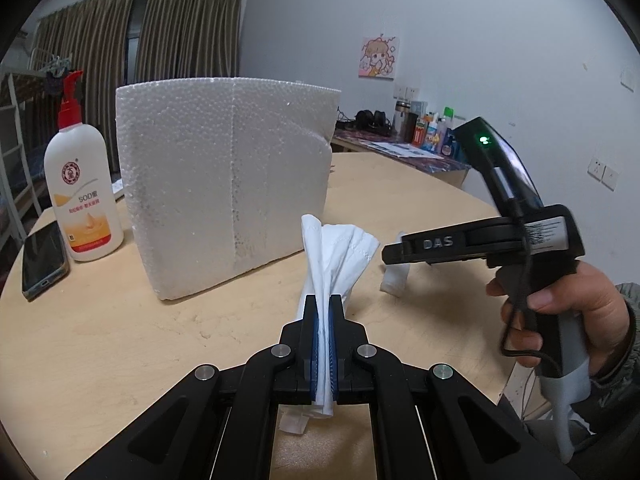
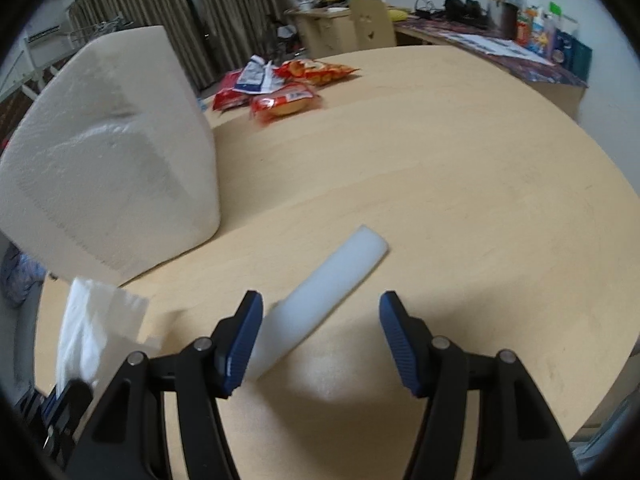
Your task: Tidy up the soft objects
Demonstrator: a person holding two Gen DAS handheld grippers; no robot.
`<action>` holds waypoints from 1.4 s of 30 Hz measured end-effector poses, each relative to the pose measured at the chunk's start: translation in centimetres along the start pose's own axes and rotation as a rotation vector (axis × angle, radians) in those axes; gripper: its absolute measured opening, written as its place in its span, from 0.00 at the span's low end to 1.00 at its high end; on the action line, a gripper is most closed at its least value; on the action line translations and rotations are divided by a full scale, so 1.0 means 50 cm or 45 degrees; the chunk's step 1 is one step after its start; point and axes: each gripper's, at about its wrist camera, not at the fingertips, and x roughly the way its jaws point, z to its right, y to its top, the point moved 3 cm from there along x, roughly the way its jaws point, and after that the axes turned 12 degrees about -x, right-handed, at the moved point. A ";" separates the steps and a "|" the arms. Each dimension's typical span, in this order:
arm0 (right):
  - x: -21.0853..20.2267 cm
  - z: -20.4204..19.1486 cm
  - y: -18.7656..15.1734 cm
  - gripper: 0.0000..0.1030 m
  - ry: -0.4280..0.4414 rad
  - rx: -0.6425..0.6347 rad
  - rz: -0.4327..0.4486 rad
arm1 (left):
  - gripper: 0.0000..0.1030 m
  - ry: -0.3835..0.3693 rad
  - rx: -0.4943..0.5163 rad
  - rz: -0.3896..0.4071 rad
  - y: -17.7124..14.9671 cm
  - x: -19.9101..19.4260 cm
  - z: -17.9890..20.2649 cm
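Observation:
My left gripper is shut on a white tissue, which fans out above the fingertips and hangs below them over the table. The tissue also shows at the lower left of the right wrist view. My right gripper is open just above a white foam strip that lies flat on the table, its near end between the two fingers. From the left wrist view the right gripper hovers over the same strip. A large white styrofoam box stands behind.
A lotion pump bottle and a phone sit left of the styrofoam box. Red snack packets lie at the far side of the round wooden table. A cluttered desk runs along the wall.

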 end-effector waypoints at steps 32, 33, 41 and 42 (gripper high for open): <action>-0.104 -0.019 0.034 0.11 0.035 -0.300 0.303 | 0.04 0.023 -0.014 0.001 -0.001 0.002 0.004; -0.116 -0.020 0.033 0.11 0.035 -0.310 0.334 | 0.04 0.023 -0.017 -0.004 0.000 0.004 0.003; -0.126 -0.029 0.021 0.11 0.079 -0.355 0.366 | 0.04 0.064 -0.005 -0.007 0.006 0.006 0.014; -0.109 -0.033 0.020 0.11 0.114 -0.369 0.330 | 0.04 0.071 -0.007 -0.005 0.006 0.006 0.014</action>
